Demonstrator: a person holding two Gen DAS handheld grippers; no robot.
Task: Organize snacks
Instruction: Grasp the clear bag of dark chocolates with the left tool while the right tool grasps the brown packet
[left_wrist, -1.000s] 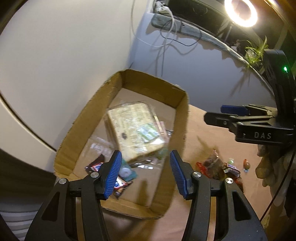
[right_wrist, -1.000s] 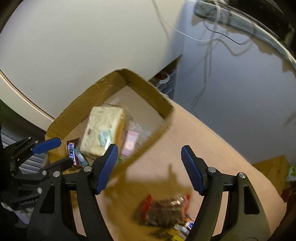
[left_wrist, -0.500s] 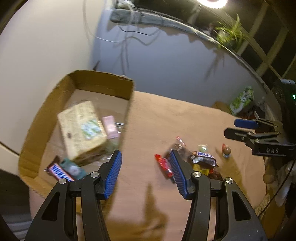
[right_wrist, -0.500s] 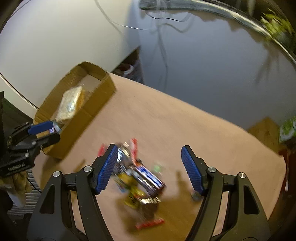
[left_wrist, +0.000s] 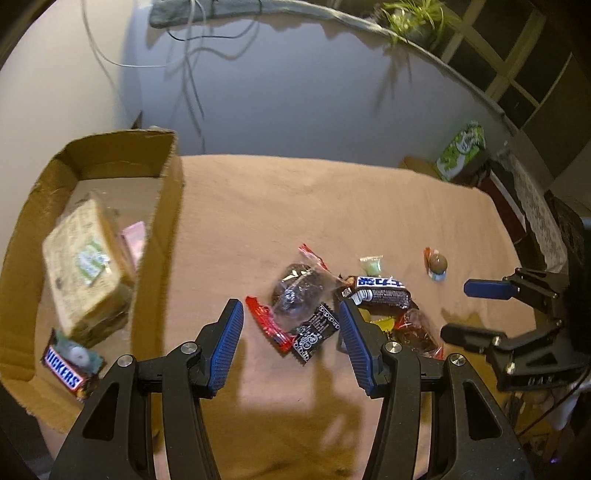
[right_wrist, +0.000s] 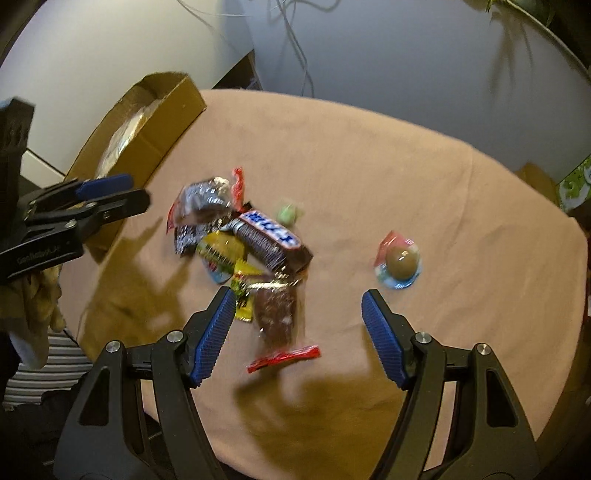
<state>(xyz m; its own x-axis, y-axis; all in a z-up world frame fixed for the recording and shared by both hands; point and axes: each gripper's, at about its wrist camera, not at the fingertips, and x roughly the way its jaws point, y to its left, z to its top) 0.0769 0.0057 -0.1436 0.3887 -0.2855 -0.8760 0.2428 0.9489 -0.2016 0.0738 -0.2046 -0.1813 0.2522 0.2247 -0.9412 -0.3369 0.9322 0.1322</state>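
Observation:
A cardboard box at the table's left holds a large wrapped biscuit pack, a Snickers bar and a pink packet. A pile of snacks lies mid-table: a dark chocolate bar, a clear bag of dark sweets, a black packet, a red stick. My left gripper is open and empty above the pile's left side. My right gripper is open and empty over a brown cake packet. A round jelly cup lies apart to the right.
The table has a tan cloth. A small green candy lies behind the pile. A green box stands off the far right edge. Cables hang on the wall behind. The box also shows in the right wrist view.
Both grippers have swung right, away from the box and over the snack pile. Both stay open and empty. The snacks have not moved.

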